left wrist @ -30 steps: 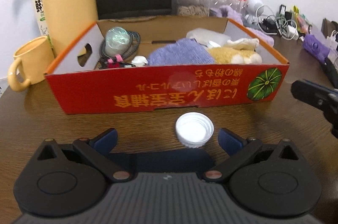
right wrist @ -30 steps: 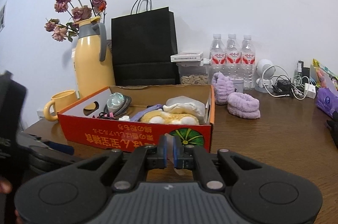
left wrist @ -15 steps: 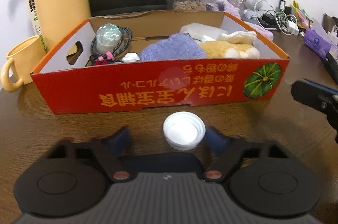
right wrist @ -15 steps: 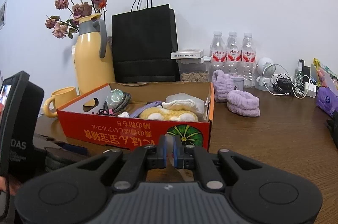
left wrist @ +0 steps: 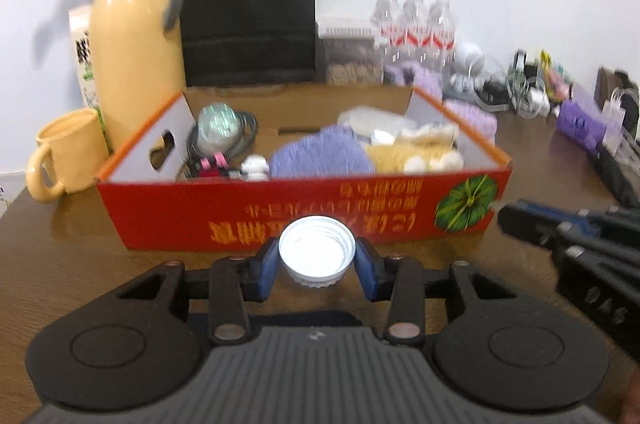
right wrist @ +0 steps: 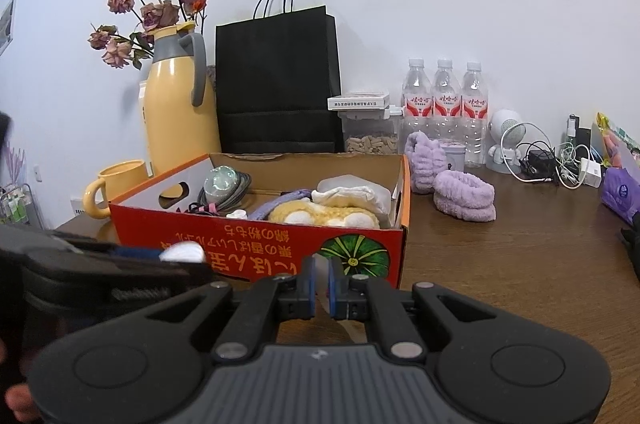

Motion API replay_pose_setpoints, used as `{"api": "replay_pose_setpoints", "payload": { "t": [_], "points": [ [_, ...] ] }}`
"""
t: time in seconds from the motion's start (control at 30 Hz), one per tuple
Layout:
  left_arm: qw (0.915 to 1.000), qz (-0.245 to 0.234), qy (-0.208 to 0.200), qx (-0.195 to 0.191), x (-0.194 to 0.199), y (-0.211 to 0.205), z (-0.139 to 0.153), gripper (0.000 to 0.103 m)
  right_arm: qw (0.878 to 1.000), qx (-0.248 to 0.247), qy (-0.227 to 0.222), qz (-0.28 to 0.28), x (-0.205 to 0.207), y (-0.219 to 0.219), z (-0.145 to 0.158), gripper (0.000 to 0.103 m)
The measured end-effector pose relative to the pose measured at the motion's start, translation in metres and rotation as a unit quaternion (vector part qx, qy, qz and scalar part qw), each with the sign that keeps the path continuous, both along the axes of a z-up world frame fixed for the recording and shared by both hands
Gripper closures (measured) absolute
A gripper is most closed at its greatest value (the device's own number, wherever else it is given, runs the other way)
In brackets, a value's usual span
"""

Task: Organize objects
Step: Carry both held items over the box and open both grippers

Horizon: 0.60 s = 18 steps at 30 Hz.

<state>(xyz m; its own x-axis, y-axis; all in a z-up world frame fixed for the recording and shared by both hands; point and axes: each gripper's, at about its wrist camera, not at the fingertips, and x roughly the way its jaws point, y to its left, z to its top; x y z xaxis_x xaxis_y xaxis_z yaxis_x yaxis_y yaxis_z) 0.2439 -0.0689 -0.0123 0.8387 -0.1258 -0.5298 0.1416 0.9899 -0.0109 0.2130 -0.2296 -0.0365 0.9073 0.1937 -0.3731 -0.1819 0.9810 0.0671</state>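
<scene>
My left gripper [left wrist: 317,260] is shut on a white screw cap [left wrist: 317,255], open side up, held just above the wooden table in front of the red cardboard box [left wrist: 304,212]. The box holds a purple cloth [left wrist: 320,154], a yellow plush [left wrist: 416,156], a clear ball on cables [left wrist: 218,128] and white bits. In the right wrist view the cap [right wrist: 182,251] and left gripper show at the left. My right gripper [right wrist: 321,288] is shut with nothing clearly between its pads, low before the box [right wrist: 260,244].
A yellow jug with dried flowers [right wrist: 176,112], a yellow mug [right wrist: 116,184] and a black paper bag [right wrist: 276,84] stand behind the box. Water bottles [right wrist: 444,112], purple headbands [right wrist: 460,196], chargers and cables [right wrist: 552,164] lie to the right.
My left gripper has closed on the white cap and lifted it off the table toward the box. The right gripper stays shut and has moved little.
</scene>
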Motion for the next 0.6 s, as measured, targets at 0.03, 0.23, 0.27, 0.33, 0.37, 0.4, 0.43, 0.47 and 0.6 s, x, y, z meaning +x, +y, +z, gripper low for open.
{"api": "replay_pose_setpoints", "payload": {
  "t": [0.03,0.23,0.27,0.33,0.37,0.4,0.43,0.47,0.6],
  "points": [
    [1.0,-0.001,-0.009,-0.003,-0.002,0.002,0.006,0.062,1.0,-0.001,-0.003,0.002,-0.001,0.0,0.002,0.098],
    [0.998,0.003,-0.06,-0.016,-0.006,0.011,0.042,0.062,1.0,-0.009,-0.018,0.021,0.004,0.009,0.019,0.098],
    [0.9976,0.005,-0.067,-0.016,-0.004,0.013,0.047,0.062,0.999,-0.009,-0.02,0.023,0.007,0.01,0.023,0.098],
    [0.9966,0.013,-0.079,-0.019,0.001,0.016,0.056,0.062,0.999,-0.009,-0.025,0.029,0.014,0.014,0.032,0.098],
    [0.9962,0.017,-0.083,-0.021,0.005,0.017,0.06,0.062,0.999,-0.01,-0.027,0.031,0.018,0.015,0.036,0.098],
    [0.9956,0.021,-0.088,-0.024,0.008,0.019,0.065,0.062,0.999,-0.01,-0.029,0.035,0.022,0.017,0.04,0.098],
    [0.995,0.025,-0.093,-0.026,0.011,0.02,0.068,0.062,0.999,-0.008,-0.03,0.039,0.028,0.019,0.044,0.098],
    [0.9945,0.028,-0.097,-0.028,0.015,0.021,0.071,0.062,0.999,-0.006,-0.031,0.041,0.032,0.02,0.047,0.098],
    [0.9931,0.041,-0.103,-0.036,0.034,0.026,0.076,0.062,0.998,-0.006,-0.038,0.044,0.056,0.028,0.058,0.098]
  ]
}}
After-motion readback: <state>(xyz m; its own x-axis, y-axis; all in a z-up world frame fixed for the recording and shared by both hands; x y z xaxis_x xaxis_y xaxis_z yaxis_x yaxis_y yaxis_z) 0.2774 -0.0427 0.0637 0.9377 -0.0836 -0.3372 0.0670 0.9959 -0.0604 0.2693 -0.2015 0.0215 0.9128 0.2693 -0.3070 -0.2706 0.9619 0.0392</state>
